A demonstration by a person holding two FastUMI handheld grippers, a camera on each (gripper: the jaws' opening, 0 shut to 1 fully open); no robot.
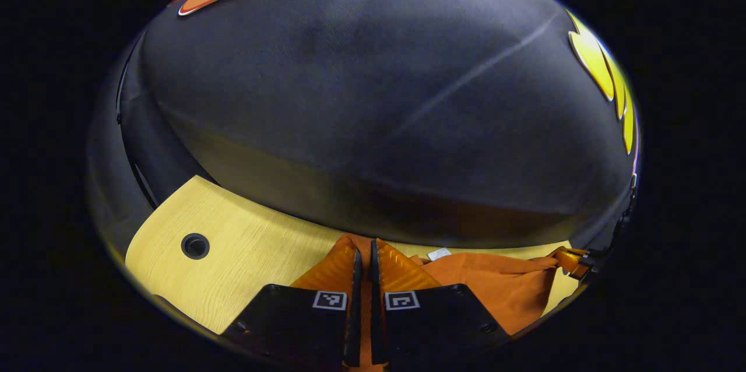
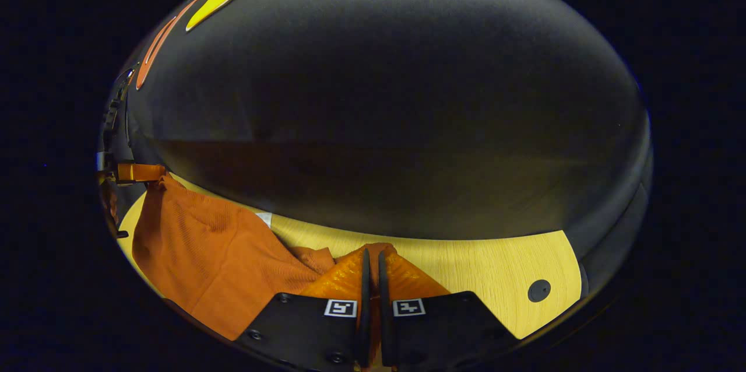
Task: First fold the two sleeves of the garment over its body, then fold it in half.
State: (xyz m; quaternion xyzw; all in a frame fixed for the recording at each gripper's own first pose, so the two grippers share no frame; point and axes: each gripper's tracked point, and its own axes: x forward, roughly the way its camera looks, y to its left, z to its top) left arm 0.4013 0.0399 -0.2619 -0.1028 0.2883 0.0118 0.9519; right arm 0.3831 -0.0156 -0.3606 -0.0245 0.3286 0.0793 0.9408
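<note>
Both our tongs are clenched on cloth: the left gripper [image 1: 364, 255] and the right gripper [image 2: 371, 264] each pinch an edge of the orange garment [image 2: 198, 255], which hangs slack between them just above the wooden table [image 1: 245, 249]. We judge it light, soft and limp, so it will sag unless held near its corners. The pale tabletop has a round cable hole [image 1: 195, 246]; black cloth walls the booth behind.

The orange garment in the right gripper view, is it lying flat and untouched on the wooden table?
No: the orange garment is lifted off the wooden table, pinched between the right gripper and, far left, the left gripper.
</note>
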